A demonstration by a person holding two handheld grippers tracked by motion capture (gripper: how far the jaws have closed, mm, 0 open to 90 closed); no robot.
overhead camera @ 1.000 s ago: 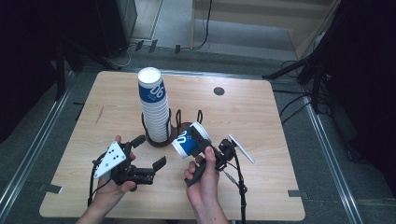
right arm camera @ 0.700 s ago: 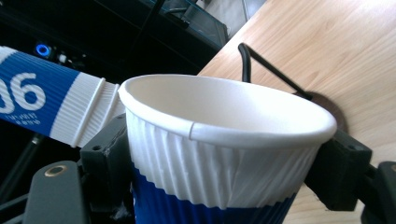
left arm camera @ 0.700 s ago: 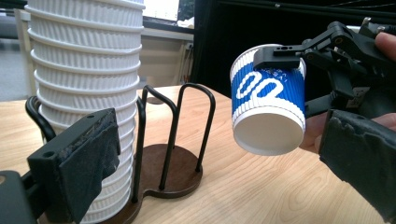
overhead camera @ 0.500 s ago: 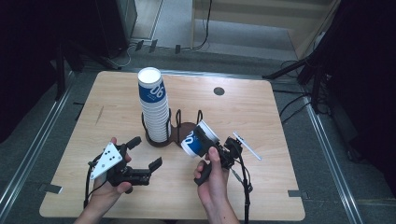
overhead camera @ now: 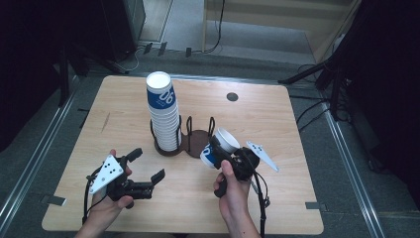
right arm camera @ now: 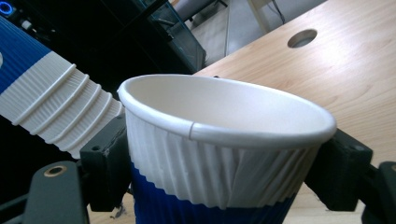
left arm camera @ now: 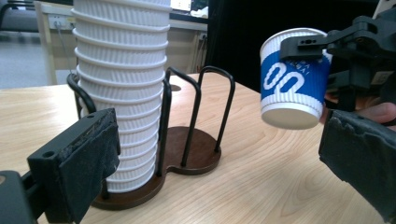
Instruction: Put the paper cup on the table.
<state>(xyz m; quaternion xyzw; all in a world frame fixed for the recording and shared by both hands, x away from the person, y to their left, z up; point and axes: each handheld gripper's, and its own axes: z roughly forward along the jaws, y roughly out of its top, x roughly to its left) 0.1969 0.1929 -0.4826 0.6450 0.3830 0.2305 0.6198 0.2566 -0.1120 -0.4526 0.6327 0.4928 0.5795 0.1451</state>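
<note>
Right gripper (overhead camera: pixel 221 151), clamped on the paper cup (overhead camera: pixel 218 147), has lifted it right of the rack (overhead camera: pixel 198 141); left gripper (overhead camera: pixel 146 165) stays wide open, empty.

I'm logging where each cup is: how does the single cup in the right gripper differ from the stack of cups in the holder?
The single cup is clamped in the right gripper, off the table and tilted; the stack of cups stands upright in the wire holder. The single cup is short; the stack rises tall. Both are white ribbed paper with a blue band.
</note>
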